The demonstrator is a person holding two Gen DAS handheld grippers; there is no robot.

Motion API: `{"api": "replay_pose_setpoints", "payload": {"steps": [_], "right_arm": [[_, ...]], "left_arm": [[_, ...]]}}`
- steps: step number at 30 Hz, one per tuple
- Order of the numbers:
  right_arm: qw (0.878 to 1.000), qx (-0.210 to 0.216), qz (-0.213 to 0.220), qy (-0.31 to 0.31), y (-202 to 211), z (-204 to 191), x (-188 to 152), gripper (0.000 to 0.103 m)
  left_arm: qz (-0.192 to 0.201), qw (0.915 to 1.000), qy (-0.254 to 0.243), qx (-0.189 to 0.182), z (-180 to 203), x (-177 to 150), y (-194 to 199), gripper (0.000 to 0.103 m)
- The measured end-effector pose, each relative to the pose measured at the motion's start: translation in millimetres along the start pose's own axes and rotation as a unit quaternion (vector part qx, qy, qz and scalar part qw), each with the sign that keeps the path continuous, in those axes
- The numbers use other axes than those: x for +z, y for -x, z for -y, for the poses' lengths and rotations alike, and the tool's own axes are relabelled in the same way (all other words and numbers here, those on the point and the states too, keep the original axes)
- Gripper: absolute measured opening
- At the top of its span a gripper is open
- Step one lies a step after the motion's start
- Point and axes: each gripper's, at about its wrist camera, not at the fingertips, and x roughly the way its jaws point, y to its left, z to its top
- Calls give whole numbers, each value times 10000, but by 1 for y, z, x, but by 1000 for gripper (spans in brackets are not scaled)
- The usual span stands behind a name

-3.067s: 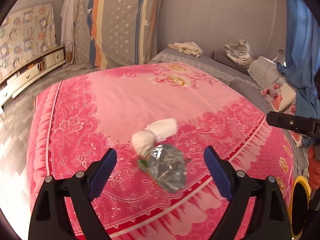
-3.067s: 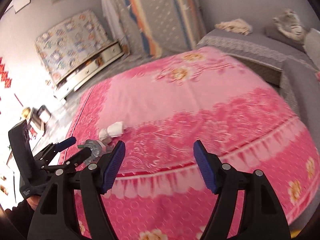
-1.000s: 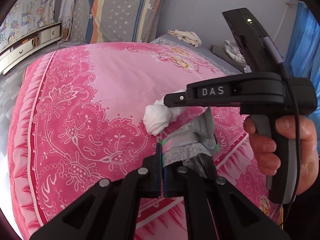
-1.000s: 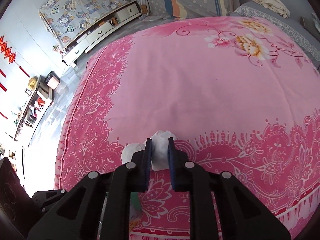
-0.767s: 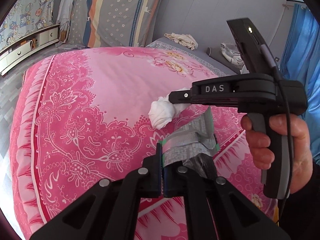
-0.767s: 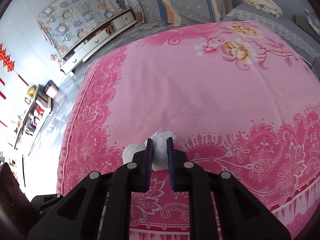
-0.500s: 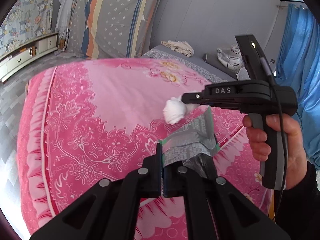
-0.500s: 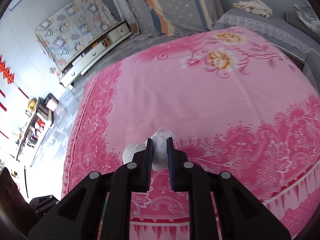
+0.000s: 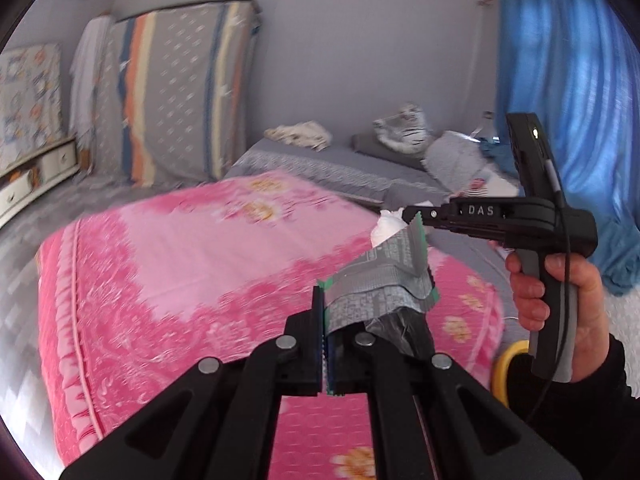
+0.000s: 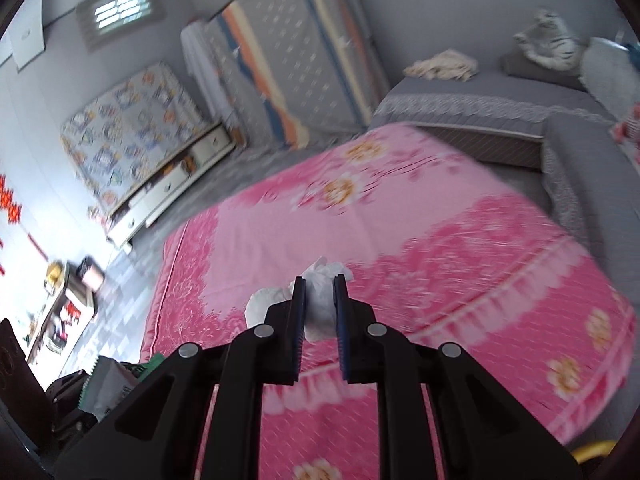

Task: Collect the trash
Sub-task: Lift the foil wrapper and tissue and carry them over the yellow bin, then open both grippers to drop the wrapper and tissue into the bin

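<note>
Pink bedspread (image 9: 192,264) below — left gripper (image 9: 326,344) clamps silver wrapper (image 9: 380,284), right gripper (image 10: 320,312) clamps crumpled tissue (image 10: 318,304)

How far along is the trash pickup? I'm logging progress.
Both pieces are off the pink floral bedspread. The left gripper clamps the crumpled silver foil wrapper; the right gripper clamps the white crumpled tissue. Dropping them remains; the yellow-rimmed container is perhaps the bin.

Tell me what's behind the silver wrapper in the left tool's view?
Behind the silver wrapper sit the white tissue wad, pinched by the right tool, and the pink bedspread. The wrapper covers the wad's lower part.
</note>
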Motion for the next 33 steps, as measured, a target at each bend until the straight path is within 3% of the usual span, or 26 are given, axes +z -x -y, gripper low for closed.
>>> {"api": "replay_pose_setpoints", "payload": {"steps": [9, 18, 28, 33], "right_arm": [[9910, -749, 922, -618, 124, 76, -47, 13], [9557, -2156, 1562, -1254, 223, 144, -124, 13], [9228, -2909, 1625, -1933, 267, 197, -195, 13], [9172, -2952, 1533, -2192, 269, 215, -217, 14]], "left_arm": [[145, 9943, -700, -790, 88, 6, 5, 1], [43, 9787, -1339, -1553, 176, -6, -4, 1], [-372, 9560, -1823, -2270, 269, -38, -40, 1], [-702, 9508, -1866, -2371, 289, -55, -64, 1]]}}
